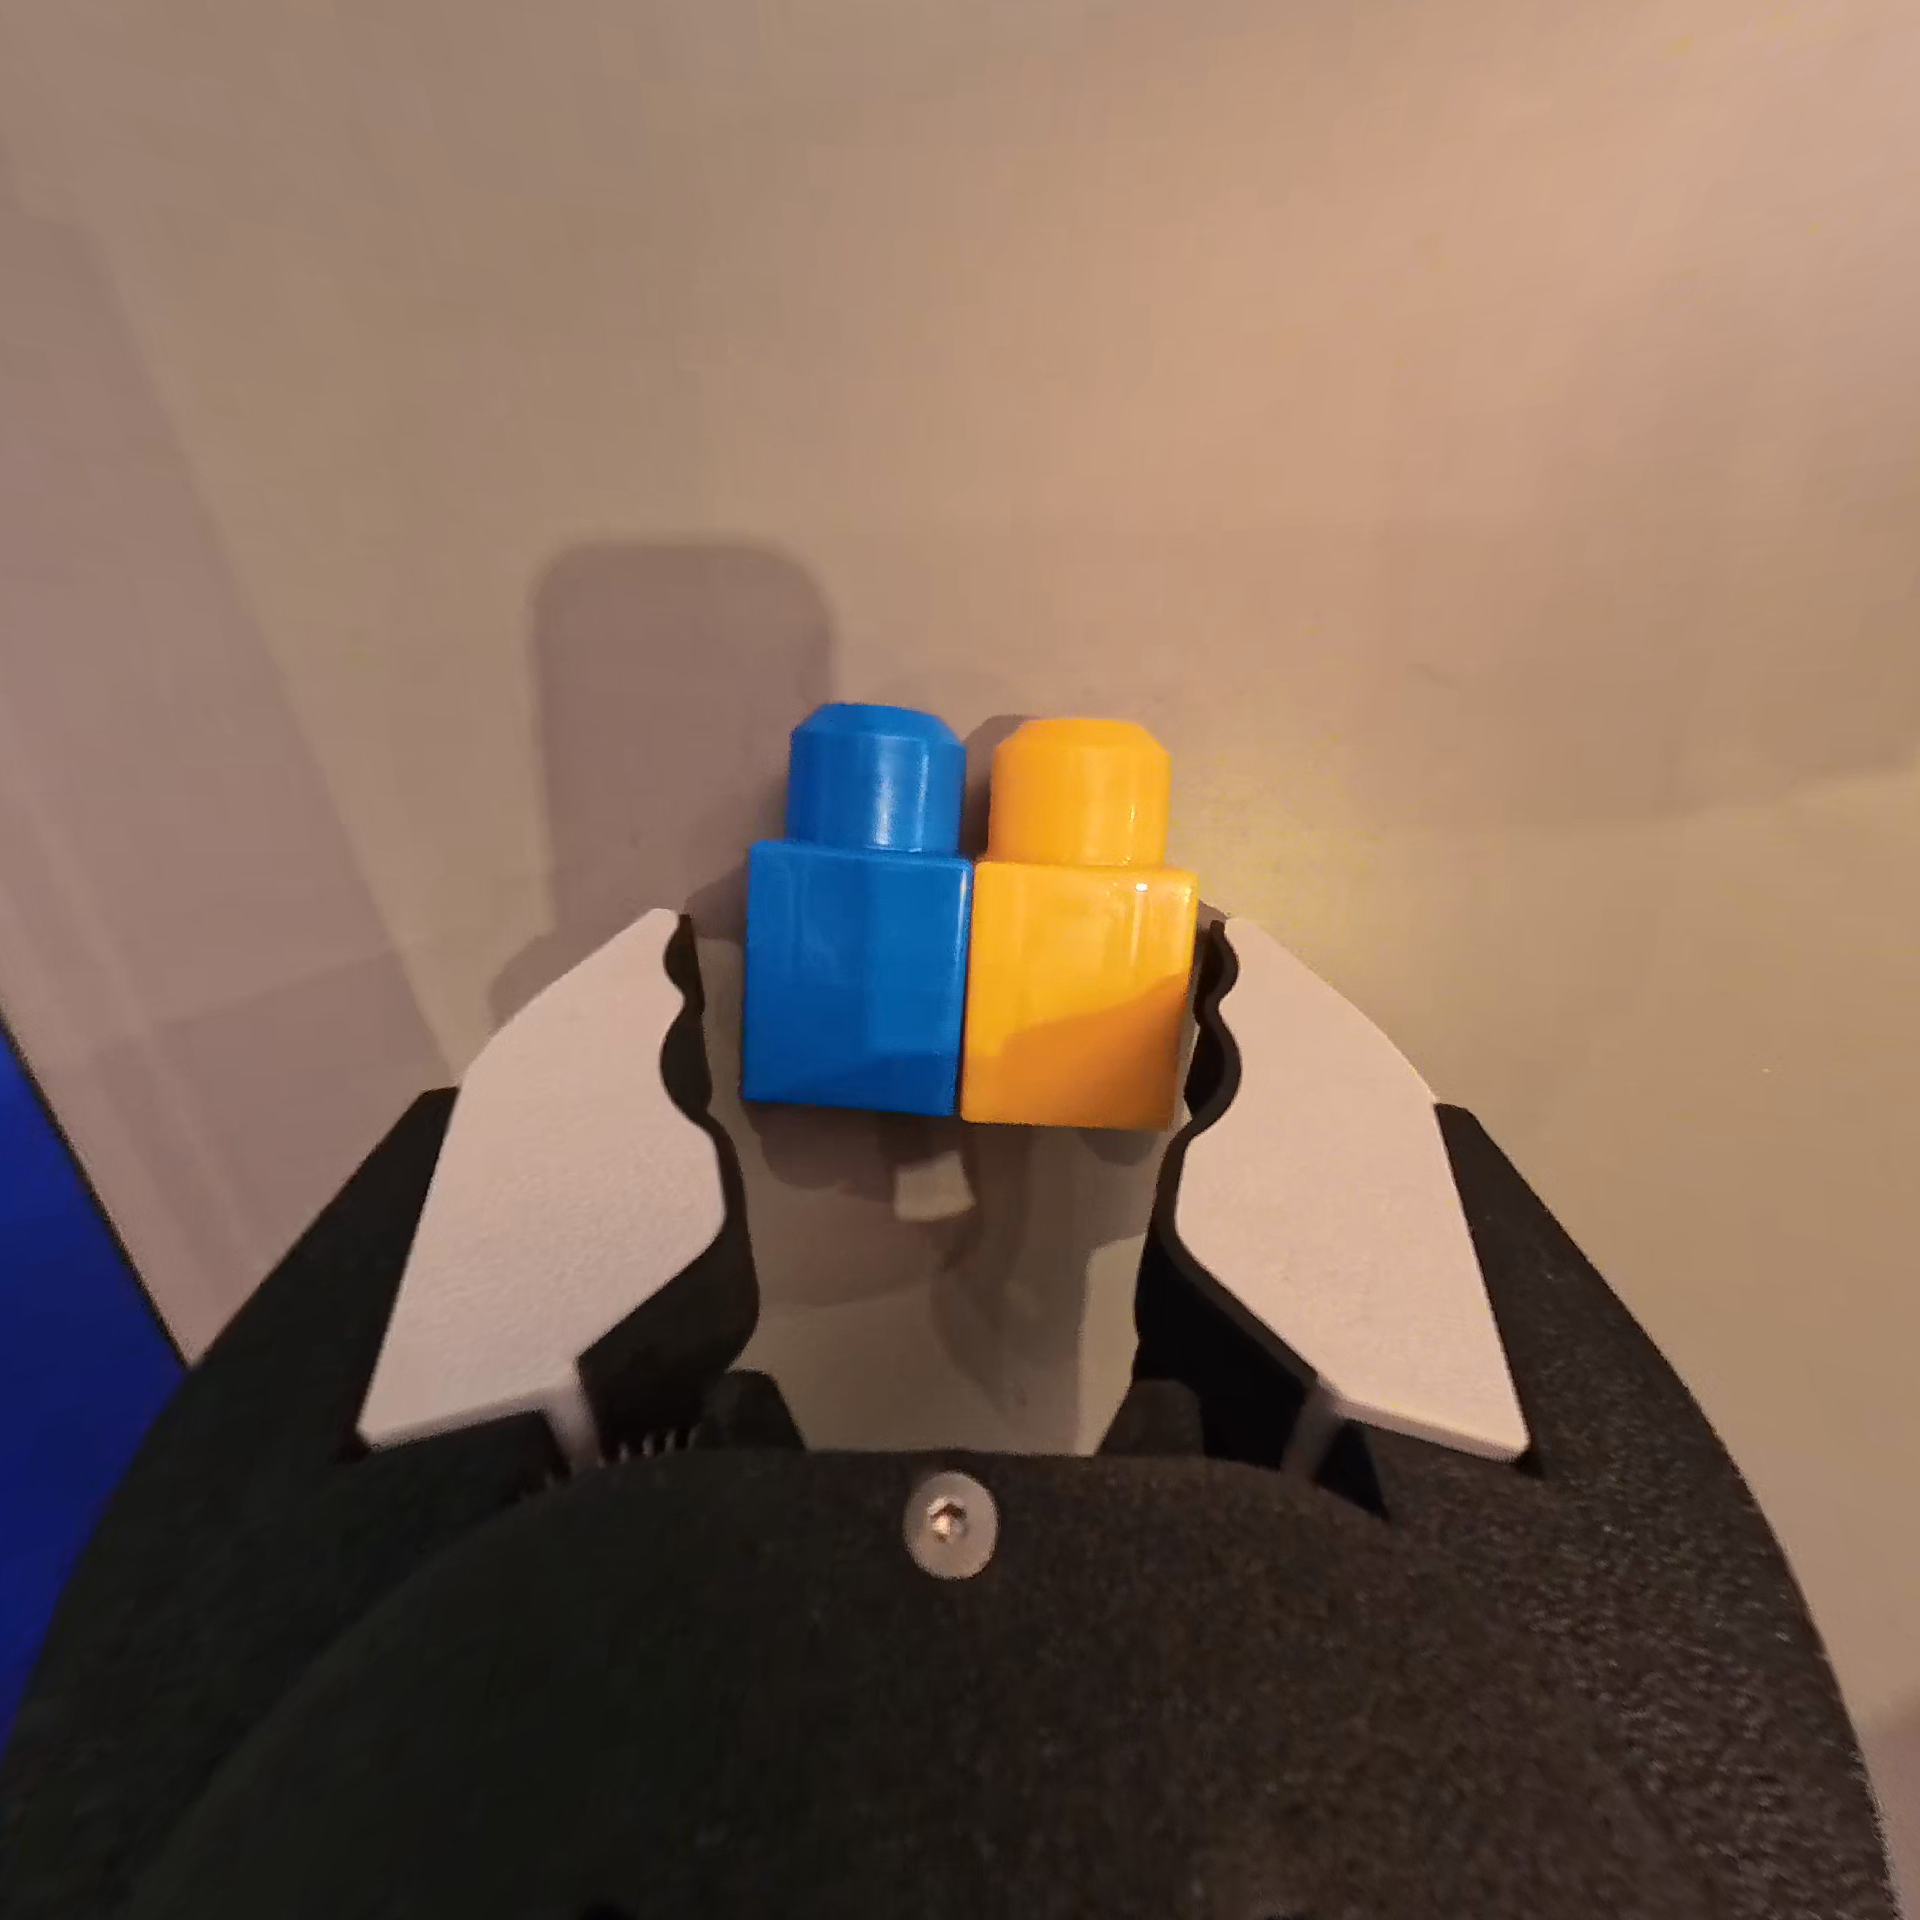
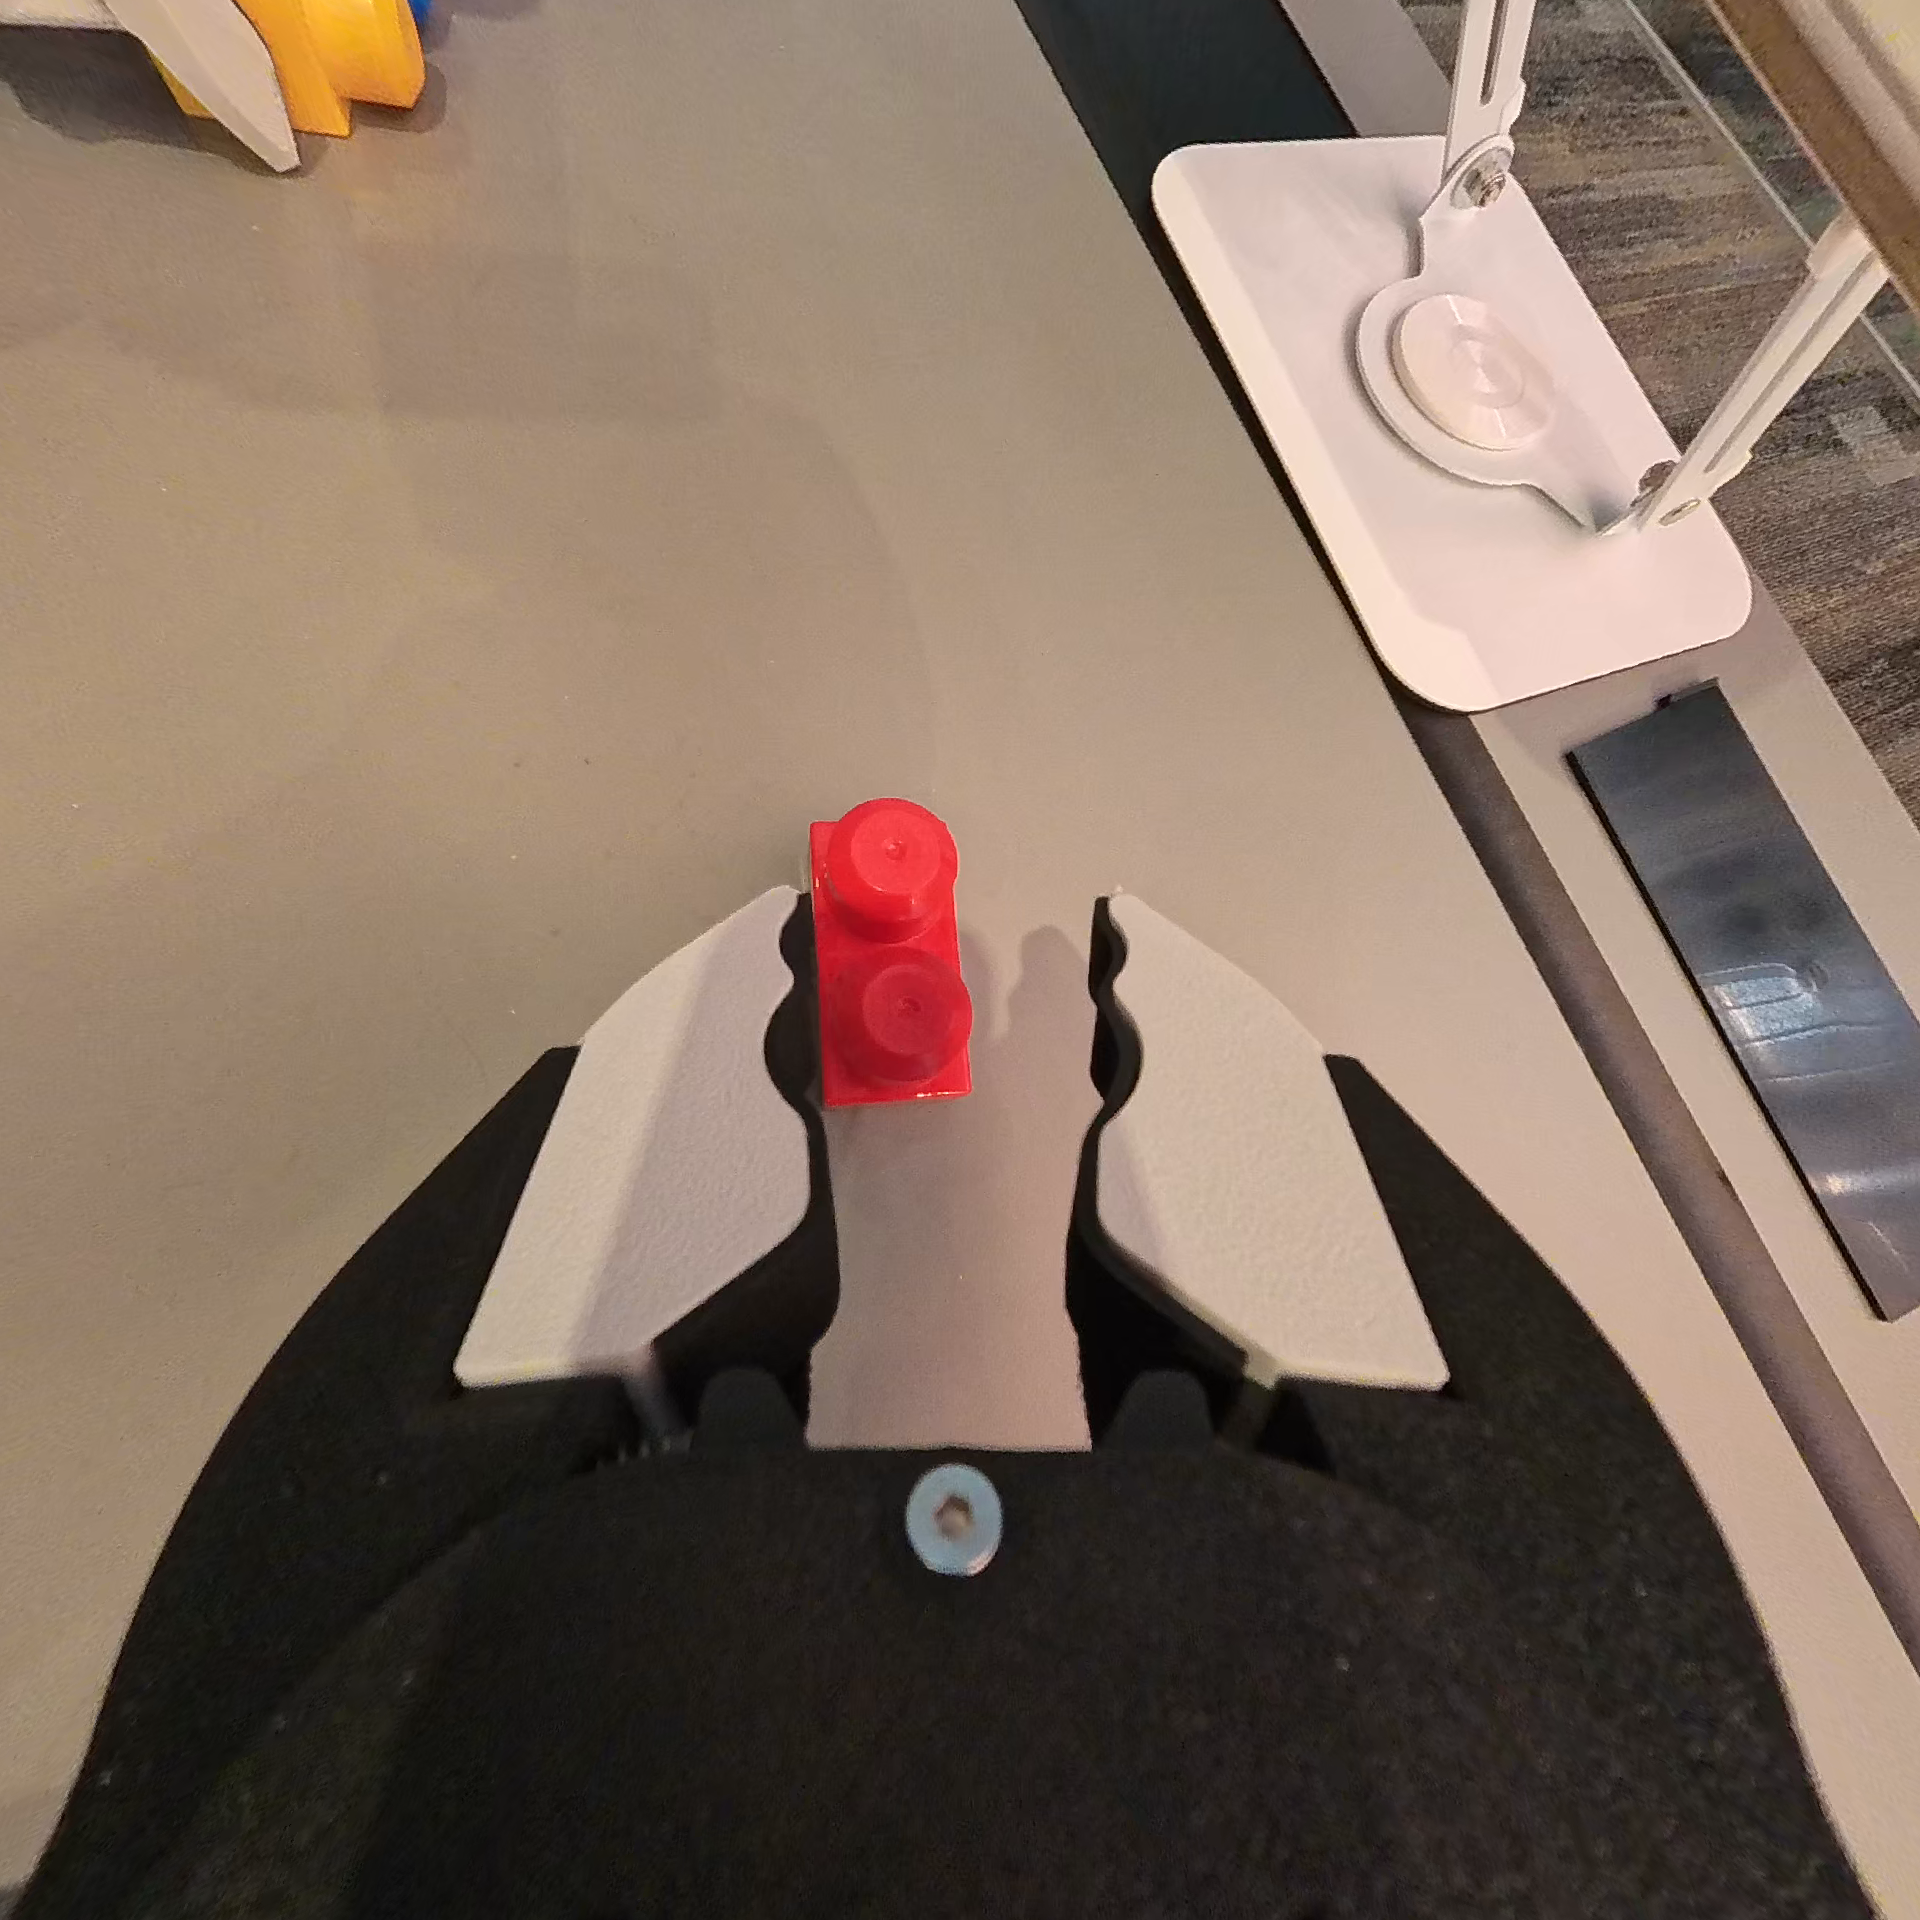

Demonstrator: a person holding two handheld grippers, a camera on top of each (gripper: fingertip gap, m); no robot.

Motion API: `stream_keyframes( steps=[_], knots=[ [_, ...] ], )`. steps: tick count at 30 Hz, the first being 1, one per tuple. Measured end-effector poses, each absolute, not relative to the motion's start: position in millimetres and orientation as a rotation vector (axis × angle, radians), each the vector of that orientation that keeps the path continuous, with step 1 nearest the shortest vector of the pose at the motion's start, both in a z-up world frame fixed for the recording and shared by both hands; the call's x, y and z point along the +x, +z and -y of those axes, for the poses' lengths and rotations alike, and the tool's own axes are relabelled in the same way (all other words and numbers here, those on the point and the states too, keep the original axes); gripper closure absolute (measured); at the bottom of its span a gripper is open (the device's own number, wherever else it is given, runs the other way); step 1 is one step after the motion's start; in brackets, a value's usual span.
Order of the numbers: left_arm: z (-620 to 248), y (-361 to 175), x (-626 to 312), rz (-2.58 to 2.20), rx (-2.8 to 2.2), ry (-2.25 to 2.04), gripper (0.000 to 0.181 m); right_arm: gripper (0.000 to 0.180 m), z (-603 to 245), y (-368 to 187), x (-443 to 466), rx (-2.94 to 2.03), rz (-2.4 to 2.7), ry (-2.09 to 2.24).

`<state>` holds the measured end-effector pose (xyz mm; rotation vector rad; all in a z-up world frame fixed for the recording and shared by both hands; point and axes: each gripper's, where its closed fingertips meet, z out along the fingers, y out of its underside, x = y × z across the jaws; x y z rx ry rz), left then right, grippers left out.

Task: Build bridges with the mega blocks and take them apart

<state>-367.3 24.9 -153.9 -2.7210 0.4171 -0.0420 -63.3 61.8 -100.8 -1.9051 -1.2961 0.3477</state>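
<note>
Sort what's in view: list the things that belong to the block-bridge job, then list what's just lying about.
For the job:
- blue block
- yellow block, side by side with it between the left gripper fingers
- red block, two studs, between the open right gripper fingers

Lying about:
- white stand base
- dark panel at the table edge
</note>
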Motion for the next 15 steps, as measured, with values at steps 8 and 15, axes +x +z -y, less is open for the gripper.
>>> stream_keyframes(
  steps=[8, 15],
  knots=[
    [-24.8, -154.7, -366.5, -0.424, -2.736, -0.069, 0.093, 0.13, -61.6, -102.0, -63.1, -1.91, 1.3, 0.347],
    [-24.1, -153.6, -368.8, -0.443, -2.748, -0.07, 0.105, 0.13, -61.2, -101.5, -63.5, -1.908, 1.302, 0.349]
  ],
)
